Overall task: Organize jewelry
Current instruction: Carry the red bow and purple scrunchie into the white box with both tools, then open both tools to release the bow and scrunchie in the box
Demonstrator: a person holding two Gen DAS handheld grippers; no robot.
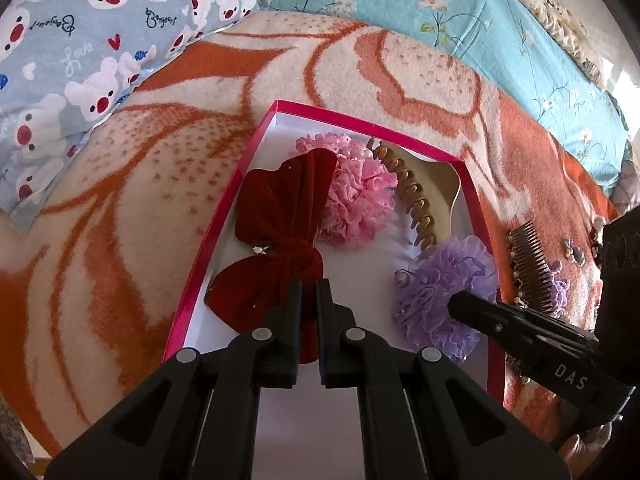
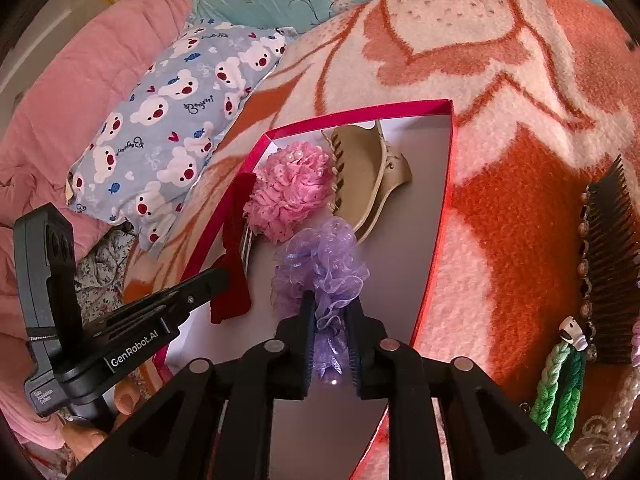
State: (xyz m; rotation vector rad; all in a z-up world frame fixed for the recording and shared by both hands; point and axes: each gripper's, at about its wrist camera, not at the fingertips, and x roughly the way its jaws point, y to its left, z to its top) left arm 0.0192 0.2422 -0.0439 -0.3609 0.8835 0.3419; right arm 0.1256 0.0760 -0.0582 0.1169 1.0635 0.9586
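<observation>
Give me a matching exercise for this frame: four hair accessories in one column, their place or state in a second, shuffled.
1. red velvet bow
2. purple ruffled scrunchie
3. beige claw clip
4. brown comb

A. on the blanket, outside the box
B. in the right gripper
C. in the box, at its far end
D. in the left gripper

Pairs: 1-D, 2-B, 3-C, 4-A

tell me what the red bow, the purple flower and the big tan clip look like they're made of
Red bow: looks like velvet, with a deep matte pile and soft folds. Purple flower: sheer gathered mesh, likely organza or tulle, since light passes through its ruffles. Tan clip: appears to be smooth hard plastic, with rigid curved teeth and a slight sheen.
</observation>
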